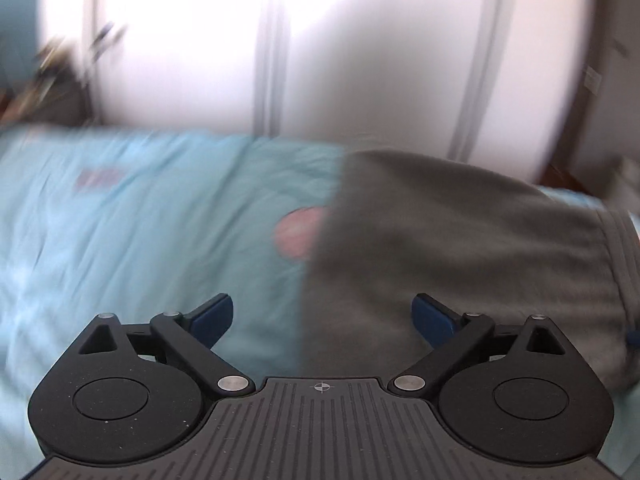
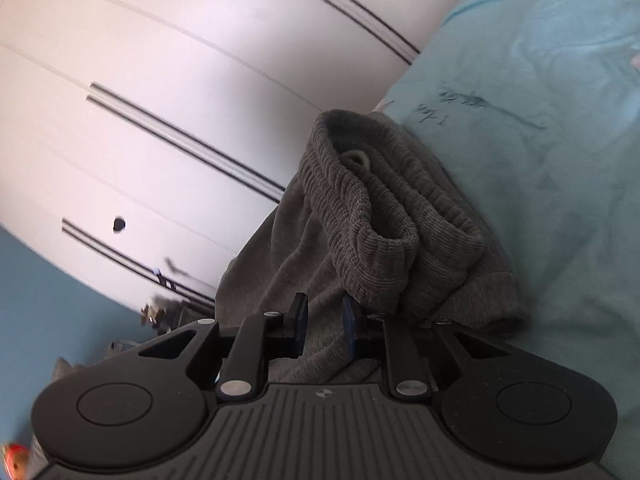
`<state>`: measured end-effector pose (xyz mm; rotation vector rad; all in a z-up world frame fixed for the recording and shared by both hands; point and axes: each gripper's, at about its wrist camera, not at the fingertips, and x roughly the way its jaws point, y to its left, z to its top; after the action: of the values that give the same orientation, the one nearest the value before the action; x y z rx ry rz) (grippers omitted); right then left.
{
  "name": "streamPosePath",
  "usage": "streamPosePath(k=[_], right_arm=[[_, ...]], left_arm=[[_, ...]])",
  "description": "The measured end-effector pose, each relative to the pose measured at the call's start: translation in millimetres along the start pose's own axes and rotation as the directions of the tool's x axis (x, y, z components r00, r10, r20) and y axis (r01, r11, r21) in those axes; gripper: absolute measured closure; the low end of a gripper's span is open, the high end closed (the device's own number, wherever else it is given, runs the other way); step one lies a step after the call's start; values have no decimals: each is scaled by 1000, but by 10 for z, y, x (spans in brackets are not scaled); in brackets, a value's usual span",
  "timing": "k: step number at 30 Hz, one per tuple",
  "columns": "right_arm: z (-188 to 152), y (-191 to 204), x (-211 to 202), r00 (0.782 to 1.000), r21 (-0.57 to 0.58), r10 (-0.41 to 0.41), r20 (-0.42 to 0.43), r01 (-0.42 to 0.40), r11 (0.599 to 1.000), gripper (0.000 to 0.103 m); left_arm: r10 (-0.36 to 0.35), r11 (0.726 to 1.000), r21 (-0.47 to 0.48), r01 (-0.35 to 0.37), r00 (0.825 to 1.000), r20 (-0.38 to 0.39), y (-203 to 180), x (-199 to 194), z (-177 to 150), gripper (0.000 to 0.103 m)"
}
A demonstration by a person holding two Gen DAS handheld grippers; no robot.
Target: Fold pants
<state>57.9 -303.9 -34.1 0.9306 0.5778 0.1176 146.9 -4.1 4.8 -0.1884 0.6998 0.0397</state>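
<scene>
We are at the grasping step of a fold, as we judge it. The pants [image 2: 360, 240], grey and soft, lie on the bed [image 2: 540, 160], on its light blue cover, bunched near the bed's far edge where the white wardrobe [image 2: 160, 100] stands close behind. The ribbed waistband [image 2: 372, 208] is doubled over on itself and sits on top of the heap.

Our right gripper [image 2: 324, 328] has its jaws drawn narrow, with a ridge of grey cloth running up between them just below the waistband. Whether the pads truly pinch that cloth we cannot tell for certain, but it looks like a grip on the pants. Our left gripper [image 1: 322, 320] stands wide open with nothing between its blue pads [image 1: 212, 316]. It hovers above the pants' left edge, where the grey cloth meets the blue cover; that view is blurred.

The next move, we think, calls for the left gripper to come down on that near edge and close, so both hands hold the cloth before it is lifted and laid flat. The waistband needs straightening first, or the fold will trap the bunch.

For room: the cover to the left of the pants lies bare but for a pink patch [image 1: 298, 232], so there is space to spread that way. The far edge is tight against the wardrobe, so pulling toward us seems safer.
</scene>
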Motion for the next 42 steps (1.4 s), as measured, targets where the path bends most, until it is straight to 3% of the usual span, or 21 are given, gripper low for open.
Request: streamPosePath(k=[2, 3, 4, 5, 6, 10, 13, 15, 18, 19, 22, 24, 27, 28, 31, 34, 36, 38, 41, 42], right_arm=[[-71, 136, -114, 998, -88, -58, 23, 60, 994, 84], [-128, 218, -176, 994, -130, -105, 33, 109, 986, 72], [-179, 273, -236, 984, -161, -171, 39, 176, 971, 50], [-249, 302, -301, 976, -184, -214, 50, 220, 958, 12], [-308, 327, -373, 970, -201, -238, 58, 245, 948, 8], [-440, 482, -565, 951, -231, -307, 10, 301, 925, 6], [-603, 650, -657, 917, -299, -398, 13, 384, 874, 5], [-730, 746, -662, 882, -357, -471, 4, 441, 823, 5], [-904, 851, -656, 786, -408, -617, -26, 555, 725, 5], [-949, 870, -666, 775, -421, -630, -43, 558, 715, 5], [-991, 932, -693, 779, -445, -616, -116, 514, 733, 5], [-1011, 994, -757, 786, -430, -612, -84, 525, 734, 5], [-1025, 1178, -928, 841, -392, -540, -22, 490, 779, 5], [-1003, 1245, -942, 850, -393, -527, -10, 482, 783, 5], [-1004, 1490, -894, 835, -480, -549, 37, 497, 723, 5], [-1044, 1706, -821, 837, -575, -539, 97, 489, 656, 5], [-1061, 1778, -771, 834, -619, -535, 137, 494, 611, 5], [-1100, 1761, -732, 829, -623, -536, 160, 507, 597, 5], [-1098, 1647, -614, 784, -601, -597, 170, 562, 568, 5], [-1089, 1638, -595, 781, -607, -601, 170, 564, 560, 5]], left_arm=[[37, 993, -112, -41, 999, -34, 138, -111, 0, 4], [35, 990, -137, -41, 998, -49, 169, -181, -24, 4], [22, 990, -140, -31, 998, -62, 176, -263, -65, 4], [8, 992, -127, -18, 997, -78, 154, -335, -111, 3], [-3, 995, -101, -7, 995, -100, 102, -399, -162, 3], [-13, 997, 72, 27, 982, -187, -183, -606, -369, 3], [-18, 993, 108, 44, 973, -228, -241, -749, -473, 3], [-23, 994, 95, 47, 970, -241, -217, -885, -540, 3], [-16, 998, 61, 33, 967, -255, -153, -1038, -568, 3], [-10, 998, 59, 27, 964, -265, -150, -1068, -546, 3], [-4, 997, 78, 26, 965, -263, -169, -1234, -494, 3], [0, 994, 107, 24, 976, -218, -212, -1415, -485, 3], [28, 981, 196, 6, 985, -169, -337, -1615, -469, 3], [23, 974, 225, 13, 987, -158, -379, -1668, -445, 3], [29, 955, 295, 8, 992, -122, -479, -1840, -358, 3], [108, 939, 335, -78, 992, -72, -554, -1921, -238, 2], [76, 944, 325, -47, 994, -78, -528, -1918, -191, 2], [42, 959, 284, -8, 993, -113, -466, -1844, -197, 2], [76, 971, 237, -42, 987, -140, -402, -1660, -255, 2], [83, 972, 228, -48, 986, -147, -391, -1597, -276, 2]])
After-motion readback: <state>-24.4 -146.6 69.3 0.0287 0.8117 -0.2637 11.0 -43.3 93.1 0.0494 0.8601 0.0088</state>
